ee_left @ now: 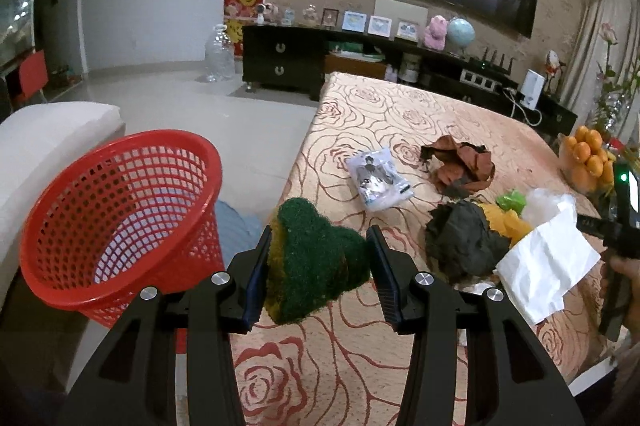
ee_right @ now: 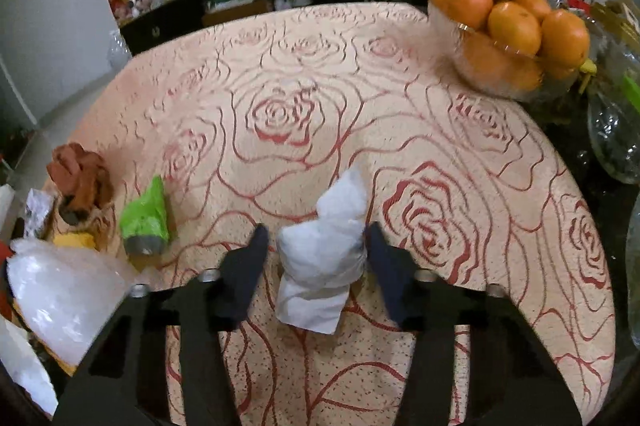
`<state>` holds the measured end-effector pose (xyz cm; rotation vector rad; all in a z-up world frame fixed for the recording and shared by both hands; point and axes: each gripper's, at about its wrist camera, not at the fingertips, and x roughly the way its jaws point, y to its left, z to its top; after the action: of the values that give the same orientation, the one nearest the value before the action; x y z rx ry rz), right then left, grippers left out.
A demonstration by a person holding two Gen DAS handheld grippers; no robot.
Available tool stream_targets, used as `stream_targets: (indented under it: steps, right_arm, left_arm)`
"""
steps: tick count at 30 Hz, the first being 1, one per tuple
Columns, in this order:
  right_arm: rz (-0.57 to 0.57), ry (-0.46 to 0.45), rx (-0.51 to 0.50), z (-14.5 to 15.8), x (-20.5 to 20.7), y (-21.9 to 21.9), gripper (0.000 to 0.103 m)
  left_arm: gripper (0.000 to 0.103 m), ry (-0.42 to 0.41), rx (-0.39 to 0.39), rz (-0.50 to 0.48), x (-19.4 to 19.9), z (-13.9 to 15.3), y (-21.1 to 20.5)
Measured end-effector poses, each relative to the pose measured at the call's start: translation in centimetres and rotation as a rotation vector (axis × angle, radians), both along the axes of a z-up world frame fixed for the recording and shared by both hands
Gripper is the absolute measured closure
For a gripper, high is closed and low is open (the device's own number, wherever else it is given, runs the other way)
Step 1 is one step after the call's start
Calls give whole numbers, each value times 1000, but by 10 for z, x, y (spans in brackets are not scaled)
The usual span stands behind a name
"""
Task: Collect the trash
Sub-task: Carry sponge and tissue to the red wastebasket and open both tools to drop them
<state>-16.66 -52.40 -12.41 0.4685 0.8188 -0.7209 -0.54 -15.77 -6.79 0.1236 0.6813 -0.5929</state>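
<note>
My left gripper (ee_left: 320,262) is shut on a green and yellow scouring sponge (ee_left: 316,258) and holds it above the table's left edge. A red mesh basket (ee_left: 120,218) stands just to its left, tilted towards me. In the right wrist view my right gripper (ee_right: 318,246) straddles a white crumpled wad of tissue and plastic (ee_right: 324,254) lying on the rose-patterned cloth (ee_right: 280,114). The right pad touches the wad, while a thin strip of cloth shows beside the left pad. The fingers look blurred.
More litter lies on the table: a white packet (ee_left: 378,180), brown crumpled paper (ee_left: 460,166), dark green paper (ee_left: 464,246), a white tissue (ee_left: 544,266), a green wrapper (ee_right: 146,218), a clear bag (ee_right: 60,290). A glass bowl of oranges (ee_right: 512,26) stands far right beside a glass vase (ee_right: 616,130).
</note>
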Motion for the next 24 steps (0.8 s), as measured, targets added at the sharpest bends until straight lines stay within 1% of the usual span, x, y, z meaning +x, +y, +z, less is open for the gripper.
stream_targets:
  steps: [4, 8, 11, 15, 17, 24]
  right_arm:
    - [4, -5, -10, 1, -1, 2, 65]
    - [10, -35, -9, 12, -4, 5, 65]
    - [39, -66, -42, 30, -2, 17, 65]
    - [97, -131, -71, 58, 7, 39, 65]
    - [126, -153, -90, 71, 12, 51, 65]
    - [245, -236, -130, 116, 38, 101, 65]
  left_arm:
    - [59, -1, -2, 23, 2, 1, 4]
    - [59, -23, -5, 43, 0, 7, 9]
    - [59, -45, -13, 64, -1, 15, 15]
    - [59, -73, -22, 102, 0, 25, 25]
    - [59, -94, -19, 132, 1, 31, 31]
    - [59, -123, -30, 233, 12, 52, 60]
